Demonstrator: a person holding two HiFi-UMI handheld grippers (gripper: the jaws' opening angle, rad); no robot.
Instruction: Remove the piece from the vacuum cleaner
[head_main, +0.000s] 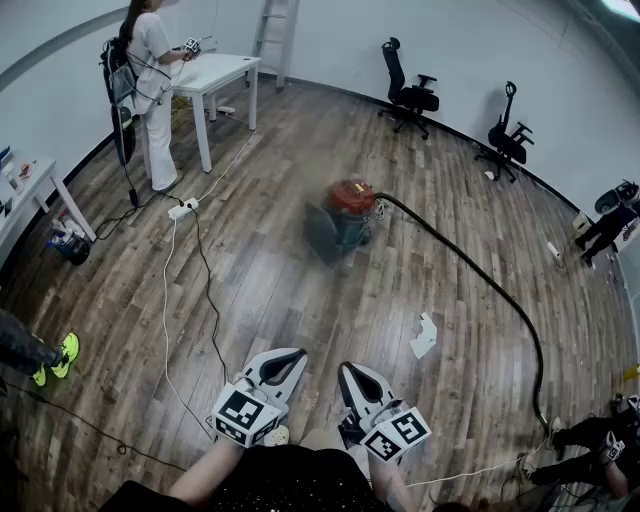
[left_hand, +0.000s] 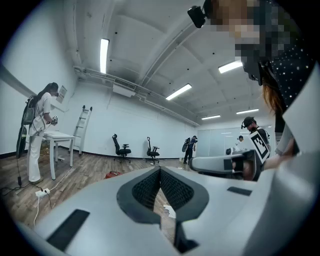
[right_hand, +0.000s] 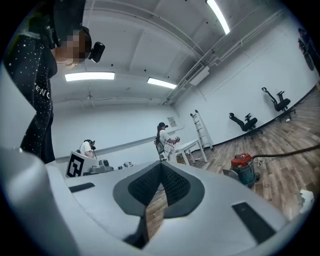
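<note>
I hold both grippers low and near my body. The left gripper (head_main: 292, 354) has its jaws together with nothing between them, and the right gripper (head_main: 349, 369) is the same; each gripper view confirms pads meeting at the tips. The vacuum (head_main: 347, 211) stands mid-floor, well ahead of both grippers and touched by neither. Its hose (head_main: 470, 268) leaves its right side and arcs along the floor to my right. Bare floor lies between the grippers and the vacuum. The left margin is bounded by a cable (head_main: 208, 300) and a power strip (head_main: 183, 208); a paper scrap (head_main: 424, 337) lies to the right, inside the hose arc. A table (head_main: 228, 68) with a person (head_main: 150, 90) beside it stands far left, and two chairs (head_main: 408, 92) stand at the far wall. Only the head view shows the hose's full run. The right gripper view shows the vacuum clearly at its right side; the left gripper view shows it only as a small red patch.
</note>
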